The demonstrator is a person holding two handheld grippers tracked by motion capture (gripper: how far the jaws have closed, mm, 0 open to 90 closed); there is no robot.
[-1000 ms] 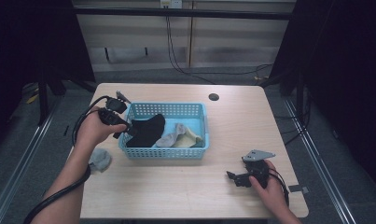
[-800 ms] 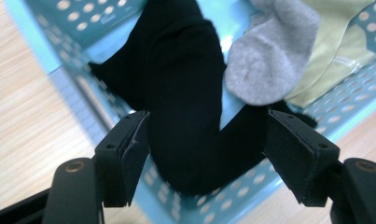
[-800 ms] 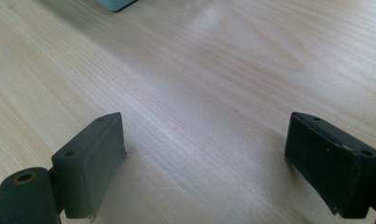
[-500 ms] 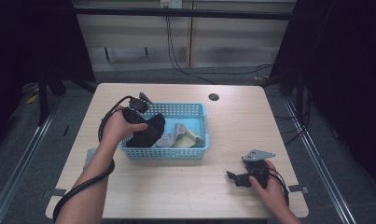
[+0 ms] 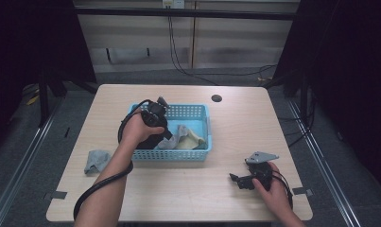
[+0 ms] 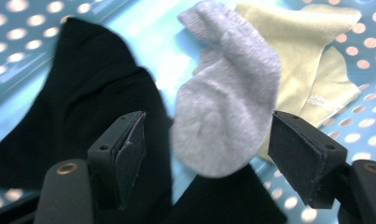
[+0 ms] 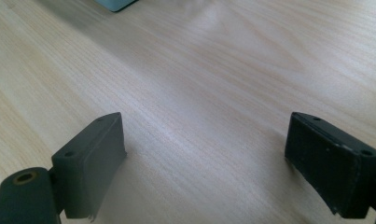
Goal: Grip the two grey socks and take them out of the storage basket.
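The grey sock (image 6: 225,112) lies in the blue basket (image 5: 200,113), its lower end hidden by a black sock (image 6: 83,107). The left gripper (image 6: 206,154) hovers just above, jaws just opening, nothing pinched. The right gripper (image 7: 206,158) rests wide open on the table (image 7: 213,70).

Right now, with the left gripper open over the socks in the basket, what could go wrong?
The left gripper hangs open over the grey sock, which lies against the black sock and the yellowish sock. Closing could pinch two socks at once. A deep reach might also catch the blue basket and drag it.
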